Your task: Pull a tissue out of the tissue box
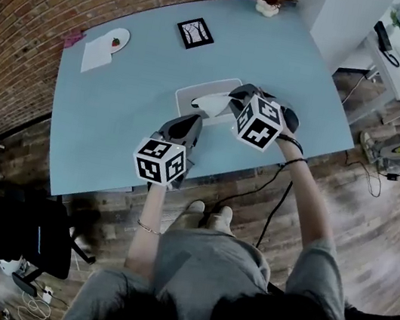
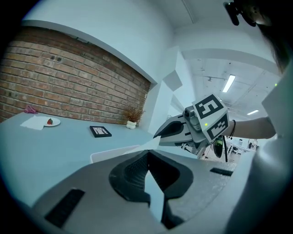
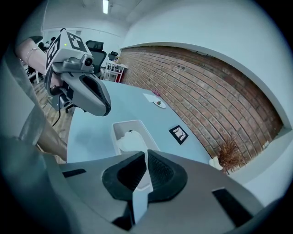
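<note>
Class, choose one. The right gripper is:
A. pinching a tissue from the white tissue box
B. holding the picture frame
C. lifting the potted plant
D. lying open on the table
A: the right gripper has its jaws shut on the tissue leading up from the tissue box.

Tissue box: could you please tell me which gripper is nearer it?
Right. The right gripper pinches a tissue just above the tissue box; the left gripper sits at its near edge.

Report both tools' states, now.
Left tool: closed, nothing in it.
Right tool: closed on a tissue that rises from the box.
</note>
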Demonstrator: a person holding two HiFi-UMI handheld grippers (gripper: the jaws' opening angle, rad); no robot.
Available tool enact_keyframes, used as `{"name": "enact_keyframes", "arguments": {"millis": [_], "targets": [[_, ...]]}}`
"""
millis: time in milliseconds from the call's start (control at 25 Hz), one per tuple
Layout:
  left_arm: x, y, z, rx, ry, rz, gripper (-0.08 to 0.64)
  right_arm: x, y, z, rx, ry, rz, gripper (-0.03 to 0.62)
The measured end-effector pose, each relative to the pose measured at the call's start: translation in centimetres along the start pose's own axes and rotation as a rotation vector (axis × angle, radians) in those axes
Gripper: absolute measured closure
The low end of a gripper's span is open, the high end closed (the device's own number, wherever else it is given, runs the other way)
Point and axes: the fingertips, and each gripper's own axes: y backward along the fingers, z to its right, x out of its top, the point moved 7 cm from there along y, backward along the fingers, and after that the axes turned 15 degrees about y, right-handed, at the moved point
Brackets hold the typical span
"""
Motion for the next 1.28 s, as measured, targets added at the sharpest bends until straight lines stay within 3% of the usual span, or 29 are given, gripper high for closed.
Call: {"name": "enact_keyframes", "arguments": {"millis": [840, 1280], "targets": [[1.2, 0.9, 0.6, -0.047, -0.047, 0.005, 0.557, 1.1, 2.7, -0.2, -0.072, -0.021, -0.005, 0.589], [1.3, 1.3, 1.1, -0.094, -0.083, -0.008, 0.557, 1.1, 5.2, -0.4, -0.146, -0.094, 0.018, 0.589]]}}
